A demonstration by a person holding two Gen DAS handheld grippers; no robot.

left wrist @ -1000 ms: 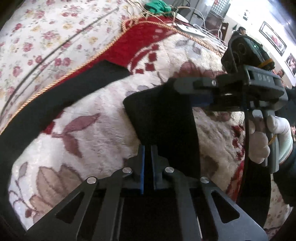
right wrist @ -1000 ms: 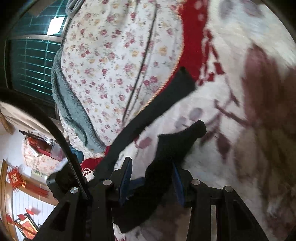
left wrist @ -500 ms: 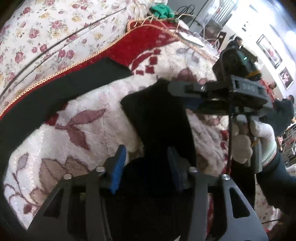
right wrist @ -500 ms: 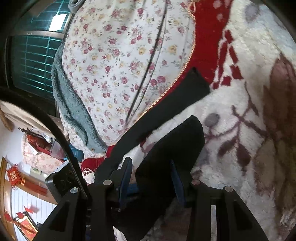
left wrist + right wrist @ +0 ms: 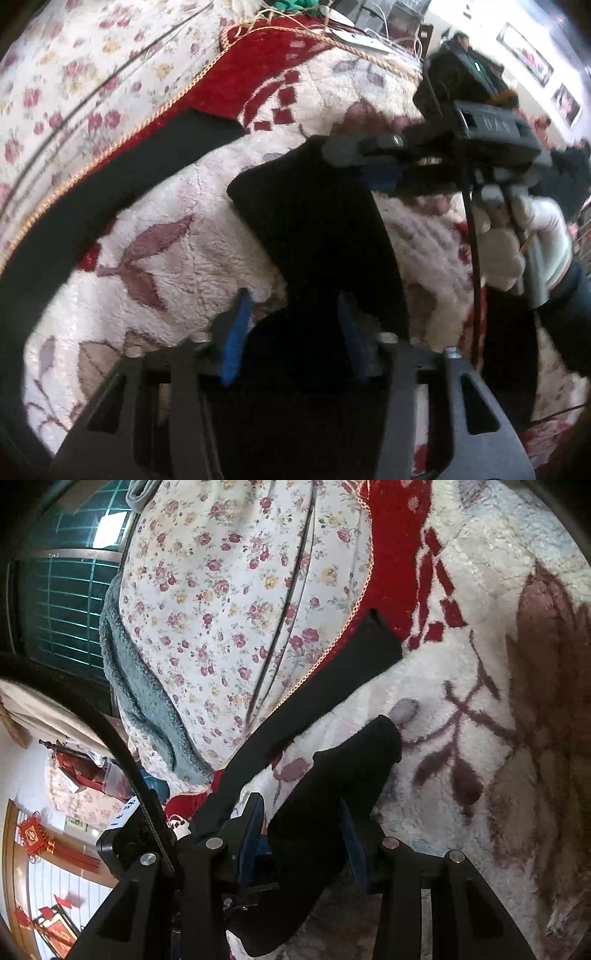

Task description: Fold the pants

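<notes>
1. The black pants (image 5: pixel 317 221) lie on a plush cream blanket (image 5: pixel 177 258) patterned with maroon leaves and bordered in red.
2. One long black leg (image 5: pixel 122 184) stretches along the blanket's red edge, beside a flowered quilt (image 5: pixel 74 74).
3. The other leg (image 5: pixel 343 775) is raised off the blanket, its free end hanging just above the pile.
4. The left gripper (image 5: pixel 291 325) points steeply down at the pants; its blue-padded jaws stand apart and are closing, with black cloth running between them.
5. The left pads do not visibly press on the cloth.
6. The right gripper (image 5: pixel 301 834) has its jaws partly apart with a thick bunch of the raised leg filling the gap between the blue pads, which clamp it.
7. In the left wrist view the right gripper (image 5: pixel 369 162) reaches across from the right, pinching the upper edge of the raised black cloth.
8. A white-gloved hand (image 5: pixel 517 243) grasps its handle, with a dark sleeve (image 5: pixel 569 306) behind.
9. A grey-green fleece (image 5: pixel 140 701) edges the quilt on the far side.
</notes>
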